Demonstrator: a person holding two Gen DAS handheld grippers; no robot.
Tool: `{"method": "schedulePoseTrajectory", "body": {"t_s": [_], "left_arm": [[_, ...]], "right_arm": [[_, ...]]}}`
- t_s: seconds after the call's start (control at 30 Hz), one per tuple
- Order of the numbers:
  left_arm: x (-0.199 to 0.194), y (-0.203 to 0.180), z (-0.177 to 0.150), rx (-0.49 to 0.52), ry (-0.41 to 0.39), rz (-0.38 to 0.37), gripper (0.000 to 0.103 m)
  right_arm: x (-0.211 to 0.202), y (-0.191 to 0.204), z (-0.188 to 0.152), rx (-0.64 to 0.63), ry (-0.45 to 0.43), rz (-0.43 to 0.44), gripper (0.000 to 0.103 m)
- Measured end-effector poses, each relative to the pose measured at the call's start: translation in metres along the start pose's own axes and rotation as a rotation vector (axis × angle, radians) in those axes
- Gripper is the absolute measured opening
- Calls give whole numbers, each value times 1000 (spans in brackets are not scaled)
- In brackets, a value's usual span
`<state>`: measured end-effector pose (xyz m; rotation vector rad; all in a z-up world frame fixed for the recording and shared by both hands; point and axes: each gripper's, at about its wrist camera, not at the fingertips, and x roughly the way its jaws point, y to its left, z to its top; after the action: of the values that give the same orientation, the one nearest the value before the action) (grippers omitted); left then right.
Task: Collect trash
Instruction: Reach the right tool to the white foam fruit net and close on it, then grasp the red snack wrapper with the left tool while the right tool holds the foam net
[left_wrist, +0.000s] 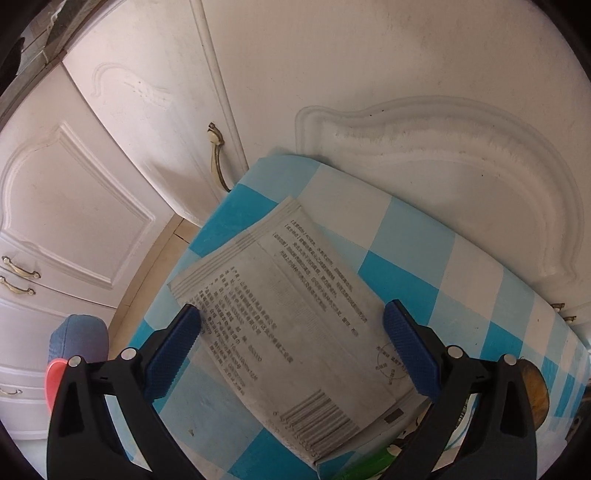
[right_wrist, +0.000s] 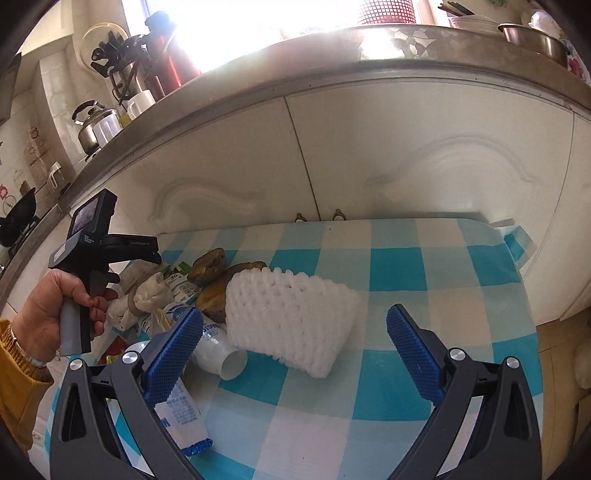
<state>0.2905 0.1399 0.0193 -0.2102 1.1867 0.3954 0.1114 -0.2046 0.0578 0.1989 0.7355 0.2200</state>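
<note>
The left tongs (left_wrist: 291, 321) are spread wide over a flat grey printed packet (left_wrist: 295, 317) that lies on the checked worktop (left_wrist: 402, 229), near the edge facing the white cabinet doors (left_wrist: 92, 206). The pads straddle the packet's width without pinching it; whether they brush its edges cannot be told.

The right tongs (right_wrist: 295, 332) are likewise released and grasp nothing. They point at the trash heap in the middle of the worktop: a white foam fruit net (right_wrist: 291, 317) straight ahead, a small white bottle (right_wrist: 221, 354) on its side touching the net's left end, a printed white-and-blue wrapper (right_wrist: 181, 410) under the left pad, brown peels (right_wrist: 214, 273) and crumpled tissue (right_wrist: 147, 291) further back. The person's left hand (right_wrist: 62, 310) holding the other tool shows at the left.

This looks like the picking stage, with nothing collected by either tool. The packet lies flat (awkward for a side pinch), so the left tongs probably need to lift one edge, then close. No bin is visible.
</note>
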Motion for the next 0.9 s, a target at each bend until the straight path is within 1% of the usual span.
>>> {"method": "schedulePoseTrajectory", "body": {"t_s": [0.1, 0.27, 0.33, 0.5, 0.57, 0.6, 0.63, 0.67, 0.73, 0.9], "left_arm": [[7, 4, 5, -16, 5, -28, 99], [2, -2, -2, 51, -37, -39, 99], [-2, -5, -8, 97, -50, -58, 99], [-11, -6, -24, 184, -69, -116, 98], [-15, -4, -35, 214, -82, -128, 98], [-19, -3, -40, 228, -85, -136, 98], [-18, -7, -51, 240, -86, -144, 98], [-17, -4, -54, 256, -87, -153, 98], [-22, -3, -64, 289, -88, -173, 98], [-36, 1, -97, 373, -92, -230, 97]], "right_arm": [[11, 1, 6, 3, 13, 3, 98], [25, 5, 10, -32, 24, -19, 98], [32, 4, 12, -40, 44, -45, 98], [48, -2, 12, -14, 86, -41, 98], [47, -1, 9, -9, 88, -25, 93], [46, 0, 8, -11, 86, -14, 83], [46, 2, 6, -15, 90, -9, 74], [46, 3, 4, -16, 98, -5, 73], [43, 6, -1, -16, 104, 13, 68], [30, 15, -15, -10, 105, 58, 62]]}}
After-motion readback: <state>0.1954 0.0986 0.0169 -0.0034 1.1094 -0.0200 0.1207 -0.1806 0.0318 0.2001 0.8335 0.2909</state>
